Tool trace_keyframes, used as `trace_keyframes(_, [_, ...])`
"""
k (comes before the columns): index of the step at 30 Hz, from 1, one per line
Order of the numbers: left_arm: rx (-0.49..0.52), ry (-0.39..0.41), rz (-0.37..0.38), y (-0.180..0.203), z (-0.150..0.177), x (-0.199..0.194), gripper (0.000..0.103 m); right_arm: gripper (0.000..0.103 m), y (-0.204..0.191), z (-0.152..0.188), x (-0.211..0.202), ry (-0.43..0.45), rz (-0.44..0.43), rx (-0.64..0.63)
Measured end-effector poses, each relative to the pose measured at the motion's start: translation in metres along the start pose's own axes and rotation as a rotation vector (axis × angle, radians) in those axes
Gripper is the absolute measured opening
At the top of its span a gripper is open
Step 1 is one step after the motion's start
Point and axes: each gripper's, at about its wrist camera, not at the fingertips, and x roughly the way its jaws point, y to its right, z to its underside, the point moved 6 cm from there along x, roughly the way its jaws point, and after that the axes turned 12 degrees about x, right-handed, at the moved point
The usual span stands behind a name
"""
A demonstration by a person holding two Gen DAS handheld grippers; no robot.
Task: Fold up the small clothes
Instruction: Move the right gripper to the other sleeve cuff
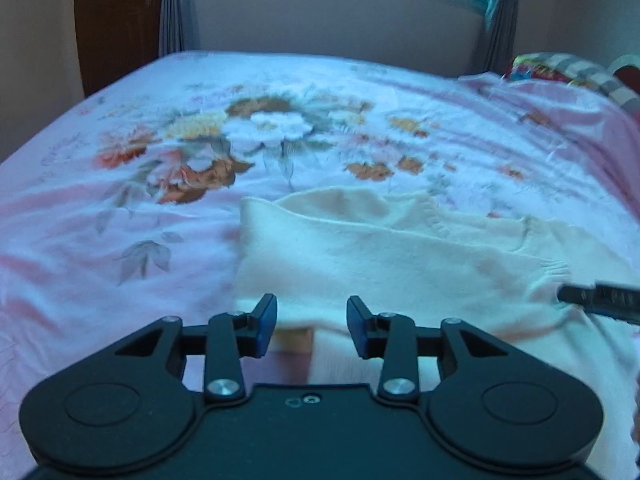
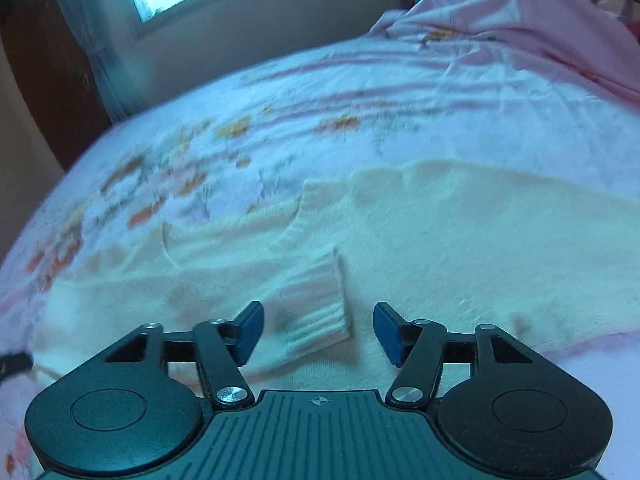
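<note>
A cream knitted sweater (image 1: 400,264) lies spread on the floral bedspread, with one side folded inward. My left gripper (image 1: 312,308) hangs open over the sweater's near left edge, and nothing sits between its blue pads. My right gripper (image 2: 318,316) is open too, above the sweater (image 2: 460,248). The ribbed sleeve cuff (image 2: 316,304) lies flat on the sweater's body in the gap between the right fingers, and neither pad touches it. A right fingertip (image 1: 600,300) shows at the right edge of the left wrist view.
The pink floral bedspread (image 1: 200,140) covers a wide bed. A bunched pink blanket (image 2: 520,20) and patterned pillows (image 1: 560,68) lie at the far right. Behind the bed are a wall, a window with curtains (image 1: 496,12) and a brown wooden door (image 1: 116,20).
</note>
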Motion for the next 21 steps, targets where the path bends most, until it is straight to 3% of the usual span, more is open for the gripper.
trace_keyframes(3, [-0.009, -0.105, -0.039, -0.009, 0.016, 0.032, 0.039, 0.059, -0.001, 0.006, 0.002, -0.005, 0.029, -0.049])
trace_keyframes(7, [-0.019, -0.086, -0.063, -0.02, 0.021, 0.029, 0.039, 0.059, 0.011, 0.004, -0.017, 0.009, -0.026, -0.01])
trace_keyframes(9, [-0.053, -0.101, -0.119, -0.032, 0.026, 0.03, 0.039, 0.059, 0.019, 0.001, -0.028, 0.013, -0.026, -0.006])
trace_keyframes(11, [-0.102, -0.107, -0.107, -0.041, 0.028, 0.025, 0.036, 0.059, 0.03, 0.0, -0.039, 0.021, -0.013, 0.0])
trace_keyframes(13, [-0.071, -0.074, -0.12, -0.036, 0.022, 0.011, 0.035, 0.059, 0.048, -0.004, -0.052, 0.036, 0.003, 0.019])
trace_keyframes(16, [-0.037, -0.033, -0.078, -0.015, 0.012, -0.005, 0.037, 0.059, 0.083, -0.011, -0.07, 0.046, 0.053, 0.056])
trace_keyframes(21, [0.008, -0.033, 0.008, 0.041, 0.001, -0.007, 0.038, 0.059, 0.143, -0.019, -0.095, 0.046, 0.137, 0.157])
